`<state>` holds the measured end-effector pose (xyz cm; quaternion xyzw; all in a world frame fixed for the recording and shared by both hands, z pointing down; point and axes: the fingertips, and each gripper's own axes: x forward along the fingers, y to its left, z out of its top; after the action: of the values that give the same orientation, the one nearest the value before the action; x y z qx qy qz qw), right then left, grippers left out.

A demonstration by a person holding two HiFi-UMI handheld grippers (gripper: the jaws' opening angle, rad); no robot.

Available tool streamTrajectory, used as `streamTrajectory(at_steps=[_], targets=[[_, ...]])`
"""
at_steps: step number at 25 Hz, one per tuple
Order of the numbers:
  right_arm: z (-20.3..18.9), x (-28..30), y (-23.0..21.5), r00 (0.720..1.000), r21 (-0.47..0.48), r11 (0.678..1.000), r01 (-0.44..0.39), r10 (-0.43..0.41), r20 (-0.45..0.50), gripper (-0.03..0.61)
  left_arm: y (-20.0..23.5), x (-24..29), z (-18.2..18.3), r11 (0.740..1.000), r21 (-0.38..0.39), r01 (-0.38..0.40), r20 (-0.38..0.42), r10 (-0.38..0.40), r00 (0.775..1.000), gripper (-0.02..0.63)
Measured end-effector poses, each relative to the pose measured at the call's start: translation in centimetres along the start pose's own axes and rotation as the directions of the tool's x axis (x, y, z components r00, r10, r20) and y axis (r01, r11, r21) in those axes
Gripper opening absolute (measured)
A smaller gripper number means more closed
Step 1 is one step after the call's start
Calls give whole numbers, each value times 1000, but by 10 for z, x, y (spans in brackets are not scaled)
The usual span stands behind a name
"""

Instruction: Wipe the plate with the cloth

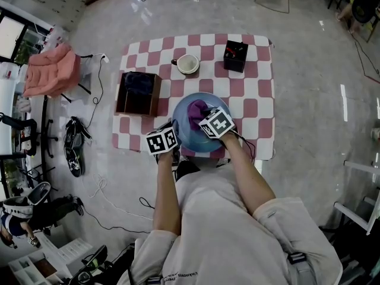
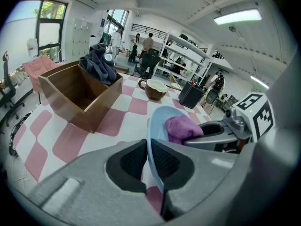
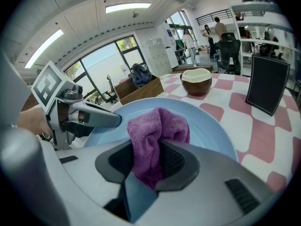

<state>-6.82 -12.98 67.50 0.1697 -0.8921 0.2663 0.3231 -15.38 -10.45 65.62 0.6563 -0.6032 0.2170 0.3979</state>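
A light blue plate (image 1: 191,134) sits tilted near the front edge of the checkered table. My left gripper (image 1: 176,141) is shut on the plate's left rim (image 2: 149,140), which stands on edge between its jaws. My right gripper (image 1: 200,119) is shut on a purple cloth (image 3: 155,135), and the cloth (image 1: 198,108) rests against the plate's inner face (image 3: 207,126). In the left gripper view the cloth (image 2: 182,127) lies bunched on the plate next to the right gripper's fingers (image 2: 211,132).
A brown wooden box (image 1: 138,93) with dark cloth inside stands at the table's left. A brown-and-white bowl (image 1: 188,63) and a black box (image 1: 235,56) sit at the far side. The pink-and-white checkered tablecloth (image 1: 255,100) covers the table.
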Motion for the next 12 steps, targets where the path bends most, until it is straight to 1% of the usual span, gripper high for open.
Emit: streamTrajectory(at_steps=[5,10,12], targets=[[-2,-1,-9,1000,40,999,30,-30,0,137,0,4,3,999,-22,26,-1,-26,1000,25],[-8,-8,-20,996,89,992,85,-85,-3,137,-3,8,7,999,-4,49,-23,-49,999,25],[-12,-13,-25,994,124,986,111,-113,6,137,-5,11,9,998,5,63,-35,-62,997,25]])
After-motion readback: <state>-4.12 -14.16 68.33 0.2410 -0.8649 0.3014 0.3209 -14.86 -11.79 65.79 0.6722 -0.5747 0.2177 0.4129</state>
